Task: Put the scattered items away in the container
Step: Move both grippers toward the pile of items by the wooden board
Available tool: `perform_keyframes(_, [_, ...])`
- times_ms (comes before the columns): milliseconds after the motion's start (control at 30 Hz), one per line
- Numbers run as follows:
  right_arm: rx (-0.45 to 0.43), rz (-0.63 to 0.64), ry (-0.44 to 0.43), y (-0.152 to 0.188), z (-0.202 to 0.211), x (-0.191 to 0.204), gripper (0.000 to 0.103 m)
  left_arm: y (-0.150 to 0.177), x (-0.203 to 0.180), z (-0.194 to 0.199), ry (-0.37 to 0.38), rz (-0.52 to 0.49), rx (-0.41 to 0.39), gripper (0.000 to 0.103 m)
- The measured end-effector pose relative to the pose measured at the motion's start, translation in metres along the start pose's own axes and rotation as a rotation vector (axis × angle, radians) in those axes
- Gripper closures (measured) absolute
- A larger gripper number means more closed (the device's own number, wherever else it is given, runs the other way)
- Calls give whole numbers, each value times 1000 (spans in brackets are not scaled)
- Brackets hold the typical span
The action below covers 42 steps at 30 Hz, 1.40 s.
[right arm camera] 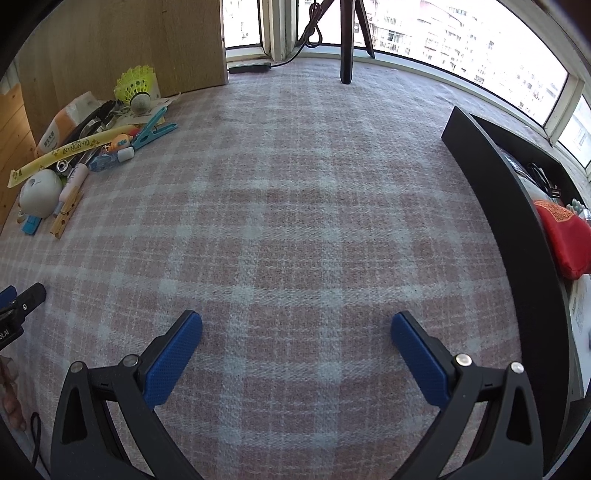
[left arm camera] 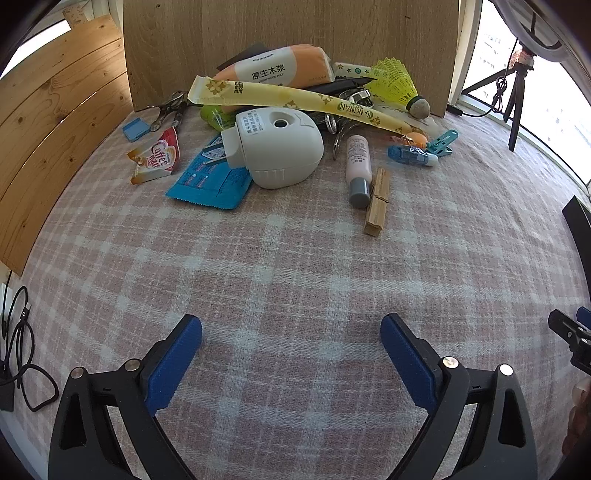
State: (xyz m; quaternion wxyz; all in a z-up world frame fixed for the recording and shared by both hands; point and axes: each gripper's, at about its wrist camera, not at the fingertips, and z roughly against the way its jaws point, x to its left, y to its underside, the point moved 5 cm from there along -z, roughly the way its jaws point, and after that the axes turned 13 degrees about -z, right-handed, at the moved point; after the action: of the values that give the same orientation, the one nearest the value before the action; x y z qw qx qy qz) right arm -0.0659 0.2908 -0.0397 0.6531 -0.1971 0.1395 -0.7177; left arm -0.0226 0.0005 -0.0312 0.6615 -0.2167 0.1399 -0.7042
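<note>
A pile of scattered items lies at the far side of the plaid cloth: a white plug-in device (left arm camera: 277,147), a small pink bottle (left arm camera: 357,162), a wooden clothespin (left arm camera: 377,203), a blue packet (left arm camera: 208,177), a long yellow packet (left arm camera: 295,98), a tissue pack (left arm camera: 273,66) and a yellow shuttlecock (left arm camera: 395,79). My left gripper (left arm camera: 291,332) is open and empty, well short of the pile. My right gripper (right arm camera: 295,332) is open and empty over bare cloth. The black container (right arm camera: 495,192) stands at the right, with a red pouch (right arm camera: 565,236) inside.
A wooden board (left arm camera: 288,29) stands behind the pile, and wooden slats (left arm camera: 55,122) are at the left. A tripod leg (right arm camera: 345,40) and a cable stand by the window. Black cables (left arm camera: 22,354) lie at the left edge.
</note>
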Motion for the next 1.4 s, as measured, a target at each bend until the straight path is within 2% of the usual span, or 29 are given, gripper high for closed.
perform_keyframes(100, [-47, -12, -32, -5, 21, -5, 1, 1, -3, 28, -5, -9, -43, 11])
perform_keyframes(233, [-126, -19, -83, -14, 65, -10, 13, -8, 1, 73, -5, -16, -116, 11])
perform_keyframes(367, [-175, -31, -123, -29, 101, -10, 14, -30, 16, 109, 9, -18, -156, 11])
perform_keyframes(500, [-196, -28, -163, -58, 130, 3, 17, -60, 37, 116, 11, -36, -157, 11])
perform_keyframes(767, [-240, 51, -206, -109, 161, 67, 20, -105, 96, 108, 24, -11, -127, 17])
perform_keyframes(1033, [-205, 51, -207, -165, 132, 134, 20, -160, 150, 59, 96, 117, -70, 24])
perform_keyframes(1100, [-196, 58, -195, -177, 116, 150, 20, -177, 156, 41, 105, 120, -58, 34])
perform_keyframes(1233, [-144, 39, -178, -199, 73, 176, 20, -209, 162, -1, 105, 108, -29, 36])
perform_keyframes(1267, [-125, 24, -178, -204, 61, 181, 20, -215, 163, -13, 113, 110, -19, 40])
perform_keyframes(1300, [-105, 9, -182, -208, 49, 186, 21, -221, 163, -25, 122, 115, -9, 45])
perform_keyframes(1400, [-38, -18, -168, -218, 10, 201, 38, -236, 165, -57, 145, 140, 19, 52])
